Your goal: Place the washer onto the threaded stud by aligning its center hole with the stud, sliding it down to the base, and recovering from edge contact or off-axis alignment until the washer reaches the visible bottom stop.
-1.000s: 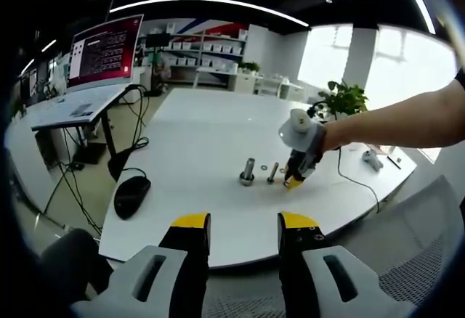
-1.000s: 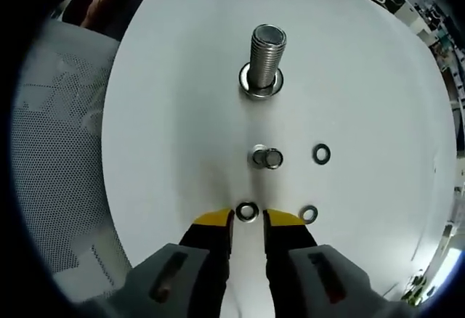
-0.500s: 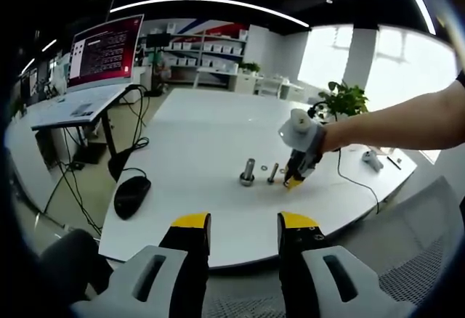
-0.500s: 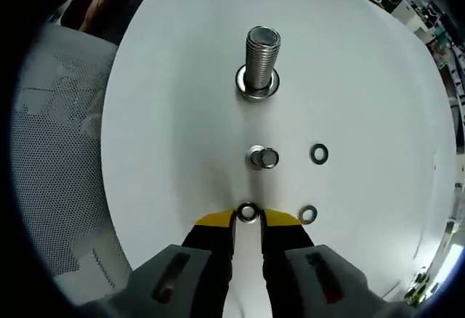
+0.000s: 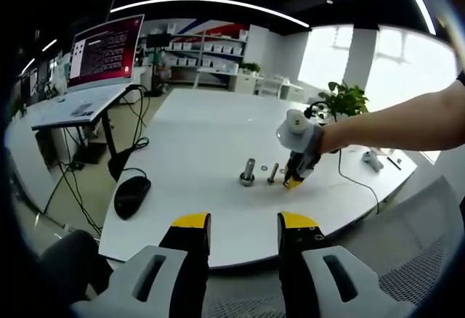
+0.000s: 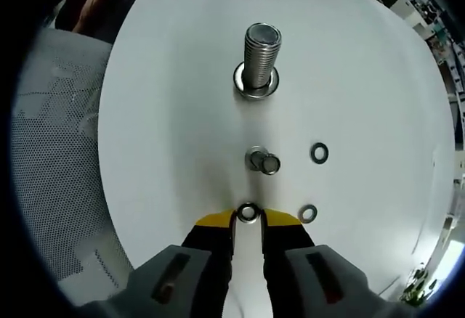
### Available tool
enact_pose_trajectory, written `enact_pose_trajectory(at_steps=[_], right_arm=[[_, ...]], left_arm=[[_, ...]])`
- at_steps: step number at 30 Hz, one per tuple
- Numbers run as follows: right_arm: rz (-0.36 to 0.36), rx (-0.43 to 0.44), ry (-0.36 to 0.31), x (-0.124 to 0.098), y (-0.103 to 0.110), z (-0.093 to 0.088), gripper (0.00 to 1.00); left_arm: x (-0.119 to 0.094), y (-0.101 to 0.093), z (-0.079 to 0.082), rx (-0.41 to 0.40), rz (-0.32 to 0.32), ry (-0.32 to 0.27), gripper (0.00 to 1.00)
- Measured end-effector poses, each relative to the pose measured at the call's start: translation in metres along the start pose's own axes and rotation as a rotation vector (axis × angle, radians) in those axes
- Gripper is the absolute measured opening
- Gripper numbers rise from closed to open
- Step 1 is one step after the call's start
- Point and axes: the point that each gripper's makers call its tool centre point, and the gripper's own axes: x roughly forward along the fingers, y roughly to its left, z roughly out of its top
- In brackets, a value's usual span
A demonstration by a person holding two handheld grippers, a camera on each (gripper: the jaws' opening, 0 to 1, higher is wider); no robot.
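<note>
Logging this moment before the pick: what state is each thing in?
Right gripper: jaws either side of a washer, grip unclear.
Washer at jaw tips: flat on the table.
Two spare washers: lying loose.
Large threaded stud: upright.
Small stud: upright, bare.
Left gripper: open, empty.

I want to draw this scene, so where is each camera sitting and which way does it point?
Left gripper view: rides the left hand-held gripper, held back off the white table's near edge, facing across it; the person's forearm brings the right hand-held gripper in.
Right gripper view: rides the right hand-held gripper, looking steeply down at a washer between its tips.
Shared: large threaded stud, small stud, table.
</note>
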Motion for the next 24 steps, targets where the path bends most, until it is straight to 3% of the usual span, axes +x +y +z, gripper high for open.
enact_pose_trajectory(at_steps=[8, 14, 19, 24], right_arm=[[-0.008, 0.014, -0.027, -0.004, 0.002, -0.002, 0.16], [0.018, 0.109, -0.101, -0.003, -0.001, 0.001, 0.15], [-0.001, 0.095, -0.1, -0.013, -0.003, -0.004, 0.15], [-0.008, 0.094, -0.131, -0.026, -0.01, 0.005, 0.15]], left_arm=[[0.0, -0.001, 0.0, 0.004, -0.002, 0.003, 0.35], [0.0, -0.001, 0.0, 0.003, -0.002, 0.001, 0.35], [-0.001, -0.002, 0.0, 0.004, -0.003, 0.002, 0.35], [0.0, -0.002, 0.001, 0.002, -0.003, -0.001, 0.35]])
